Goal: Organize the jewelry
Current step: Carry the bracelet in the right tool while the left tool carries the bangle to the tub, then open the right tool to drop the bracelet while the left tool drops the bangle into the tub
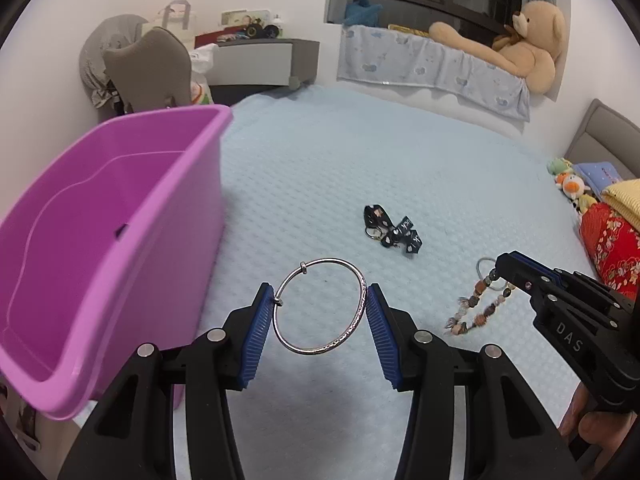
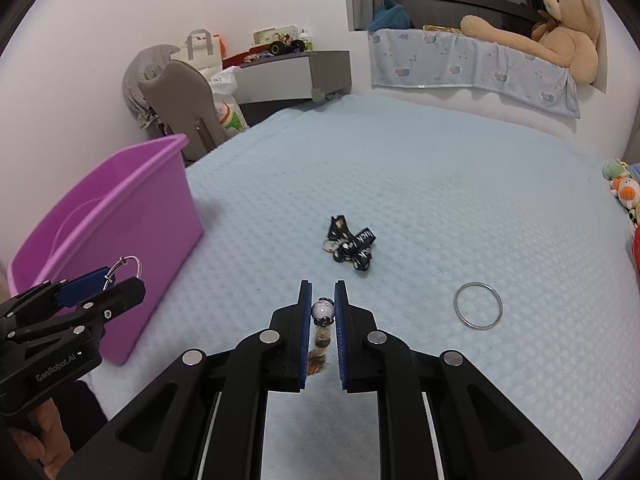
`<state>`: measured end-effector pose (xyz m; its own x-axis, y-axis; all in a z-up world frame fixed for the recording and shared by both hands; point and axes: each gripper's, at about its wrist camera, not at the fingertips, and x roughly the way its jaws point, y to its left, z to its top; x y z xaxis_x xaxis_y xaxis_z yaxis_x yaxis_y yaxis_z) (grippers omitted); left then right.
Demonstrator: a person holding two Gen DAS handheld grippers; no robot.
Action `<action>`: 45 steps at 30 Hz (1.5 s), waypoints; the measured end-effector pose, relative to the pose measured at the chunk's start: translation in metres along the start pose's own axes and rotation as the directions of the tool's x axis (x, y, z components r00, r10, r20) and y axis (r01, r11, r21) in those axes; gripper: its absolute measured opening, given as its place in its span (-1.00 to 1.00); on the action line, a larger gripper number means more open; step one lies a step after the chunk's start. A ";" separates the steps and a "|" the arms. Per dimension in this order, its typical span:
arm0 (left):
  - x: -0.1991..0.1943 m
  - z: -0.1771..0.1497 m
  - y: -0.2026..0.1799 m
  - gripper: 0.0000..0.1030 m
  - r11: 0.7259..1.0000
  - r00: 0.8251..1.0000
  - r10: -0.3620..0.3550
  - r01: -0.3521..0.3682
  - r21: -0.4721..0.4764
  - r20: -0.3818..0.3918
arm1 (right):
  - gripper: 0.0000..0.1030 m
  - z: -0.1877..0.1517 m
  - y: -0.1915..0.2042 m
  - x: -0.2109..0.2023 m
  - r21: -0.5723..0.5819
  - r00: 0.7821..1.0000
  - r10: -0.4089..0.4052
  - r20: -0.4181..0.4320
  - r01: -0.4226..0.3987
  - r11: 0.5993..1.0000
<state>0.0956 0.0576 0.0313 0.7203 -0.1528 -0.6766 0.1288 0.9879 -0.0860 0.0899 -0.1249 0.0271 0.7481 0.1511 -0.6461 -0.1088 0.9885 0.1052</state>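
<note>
Purple bin (image 1: 120,216) at far left, on the left edge of the bed (image 1: 360,152), tilted in the left wrist view. Interior looks bare: only molded ridges and a small dark slot on the inner wall; the bottom is partly out of sight. In the right wrist view the same bin (image 2: 132,216) sits left of centre, with little of the inside showing.

Left claw (image 1: 320,312) just right of the bin, pads pinching a silver bangle (image 1: 320,306) across its width, the ring held off the bed and facing the camera. From the right wrist view the left claw (image 2: 120,280) sits in front of the bin wall with the bangle (image 2: 129,267) poking out of its tips.

Mid bed: black lanyard with keyring (image 1: 394,232), crumpled, lying loose, apart from both claws. Also seen at (image 2: 352,246).

Right claw (image 2: 323,312) narrowed onto a beaded bracelet (image 2: 322,320), a white bead between the pads, brown beads hanging below. In the left wrist view the right claw (image 1: 500,270) grips the top of the bracelet (image 1: 476,304), and the strand trails down to the bed.

Right of that, a second silver ring (image 2: 478,306) lies flat on the bed, untouched.

Far right: stuffed toys (image 2: 624,188) at the bed edge. Teddy bear (image 2: 560,32) on the window ledge behind.
</note>
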 end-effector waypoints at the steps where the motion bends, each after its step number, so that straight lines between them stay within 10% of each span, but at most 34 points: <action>1: -0.003 0.001 0.002 -0.10 1.000 1.000 0.000 0.000 -0.005 0.003 | -0.78 0.001 0.002 -0.003 -0.004 1.000 0.002 0.004 -0.002 1.000; 24: -0.105 0.071 0.107 -0.10 0.986 0.975 0.136 -0.116 -0.122 0.178 | -0.78 0.113 0.144 -0.050 -0.188 0.957 0.258 0.132 -0.231 0.954; 34: -0.094 0.056 0.183 -0.10 0.951 0.963 0.252 -0.228 -0.207 0.099 | -0.78 0.120 0.238 -0.004 -0.263 0.918 0.396 0.001 -0.382 0.886; 45: -0.048 0.027 0.220 -0.09 0.922 0.956 0.291 -0.293 -0.253 -0.048 | -0.78 0.103 0.282 0.063 -0.283 0.918 0.351 -0.187 -0.392 0.875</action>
<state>0.1072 0.2821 0.0646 0.6929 0.1423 -0.7069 -0.2646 0.9621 -0.0657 0.1742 0.1629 0.0939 0.5261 0.4868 -0.6973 -0.5740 0.8083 0.1312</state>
